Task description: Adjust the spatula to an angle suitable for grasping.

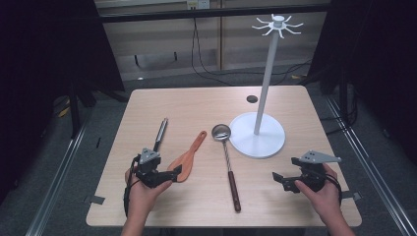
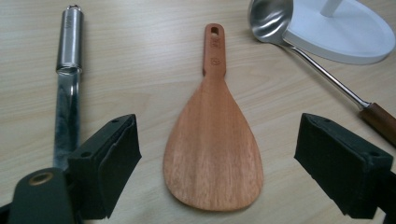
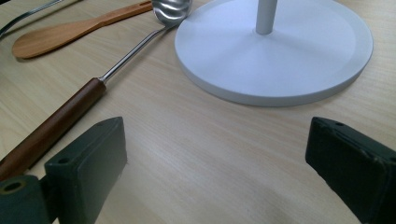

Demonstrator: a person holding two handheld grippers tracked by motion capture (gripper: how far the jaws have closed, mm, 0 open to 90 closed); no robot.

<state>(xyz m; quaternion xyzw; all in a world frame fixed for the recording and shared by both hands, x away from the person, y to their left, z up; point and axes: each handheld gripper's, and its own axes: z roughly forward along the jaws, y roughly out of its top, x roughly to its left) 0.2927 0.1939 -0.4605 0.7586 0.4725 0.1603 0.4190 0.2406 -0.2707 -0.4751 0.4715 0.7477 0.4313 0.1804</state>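
A wooden spatula (image 1: 187, 158) lies on the table, its broad blade (image 2: 212, 154) toward my left gripper (image 1: 166, 173). That gripper (image 2: 219, 156) is open, its jaws standing either side of the blade without touching it. A ladle (image 1: 227, 158) with a steel bowl (image 2: 268, 18) and a brown wooden handle (image 3: 56, 123) lies mid-table. A steel-handled utensil (image 1: 160, 132) lies left of the spatula (image 3: 60, 35), close by my left jaw (image 2: 69, 46). My right gripper (image 1: 282, 181) is open over bare table (image 3: 217, 154), right of the ladle handle.
A white stand (image 1: 265, 83) with a ring of hooks on top rises from a round base (image 1: 257, 140) at the right middle; the base (image 3: 271, 51) lies just ahead of my right gripper. A dark round hole (image 1: 252, 99) sits near the far edge.
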